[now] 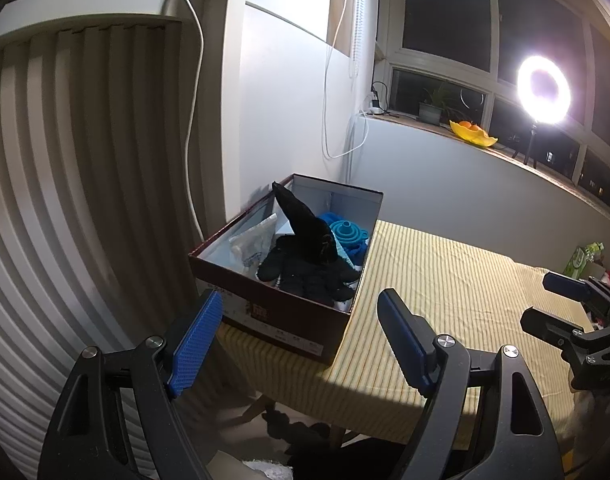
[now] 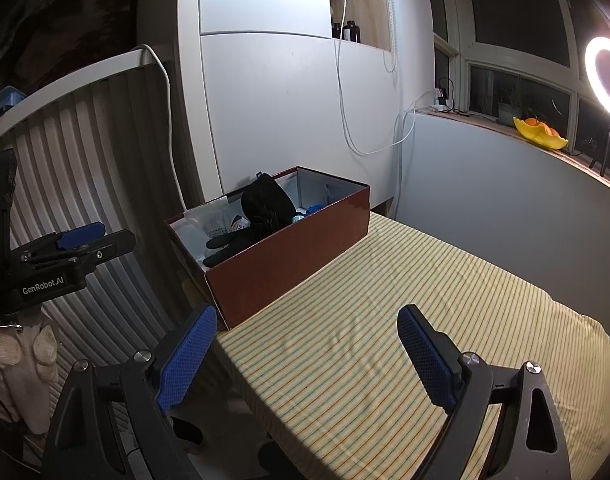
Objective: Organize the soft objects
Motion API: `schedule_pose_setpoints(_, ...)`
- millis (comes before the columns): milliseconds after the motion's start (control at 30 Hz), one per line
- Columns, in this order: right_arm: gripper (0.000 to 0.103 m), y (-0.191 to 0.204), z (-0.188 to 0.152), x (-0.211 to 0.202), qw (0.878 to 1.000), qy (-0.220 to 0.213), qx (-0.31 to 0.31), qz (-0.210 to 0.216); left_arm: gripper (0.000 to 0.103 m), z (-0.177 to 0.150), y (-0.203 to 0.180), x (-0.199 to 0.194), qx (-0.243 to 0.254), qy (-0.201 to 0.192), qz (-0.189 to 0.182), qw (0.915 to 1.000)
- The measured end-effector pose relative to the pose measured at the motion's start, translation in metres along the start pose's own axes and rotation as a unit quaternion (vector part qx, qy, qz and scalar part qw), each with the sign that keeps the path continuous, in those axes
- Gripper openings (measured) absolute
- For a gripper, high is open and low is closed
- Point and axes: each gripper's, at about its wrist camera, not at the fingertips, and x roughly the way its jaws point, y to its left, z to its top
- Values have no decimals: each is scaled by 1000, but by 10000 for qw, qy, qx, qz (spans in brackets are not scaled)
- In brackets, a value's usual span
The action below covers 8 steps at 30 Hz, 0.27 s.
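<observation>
Left wrist view: the left tool [image 1: 301, 340] hangs wide open with nothing between its blue pads [image 1: 195, 346], just in front of the box [image 1: 289, 320]. The box, dark red outside and pale inside, sits open on the near left corner of the counter [image 1: 445, 280], which wears a yellow striped cloth. Inside the box, a black glove [image 1: 309, 276] lies at the near end with its fingers toward the near wall. A black cloth [image 1: 305, 226] stands up in a point above the glove. Left of the glove lies a clear plastic bag [image 1: 251, 242]. Behind the glove sit a teal funnel [image 1: 347, 232] and a blue knit piece [image 1: 355, 250]. The right tool [image 1: 561, 300] shows at the right edge, well apart from the box; whether it is open cannot be told here. Far behind the box, a ring light [image 1: 543, 90] and a yellow bowl [image 1: 473, 134] stand on the windowsill.

Right wrist view: the right tool [image 2: 307, 356] is wide open and empty, over the cloth right of the box [image 2: 289, 264]. The glove [image 2: 233, 242] and black cloth [image 2: 267, 200] rise above the box's rim, with the bag [image 2: 213, 220] to their left. The left tool [image 2: 81, 240] hangs left of the box, off the counter [image 2: 425, 300].
</observation>
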Motion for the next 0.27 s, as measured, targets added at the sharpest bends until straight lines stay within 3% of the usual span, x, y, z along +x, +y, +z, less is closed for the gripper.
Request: schedule_pose_setpoints(267, 90, -3, -4, 1, 10000, 31, 29, -8, 80, -2, -2, -1, 44, -101, 12, 9999)
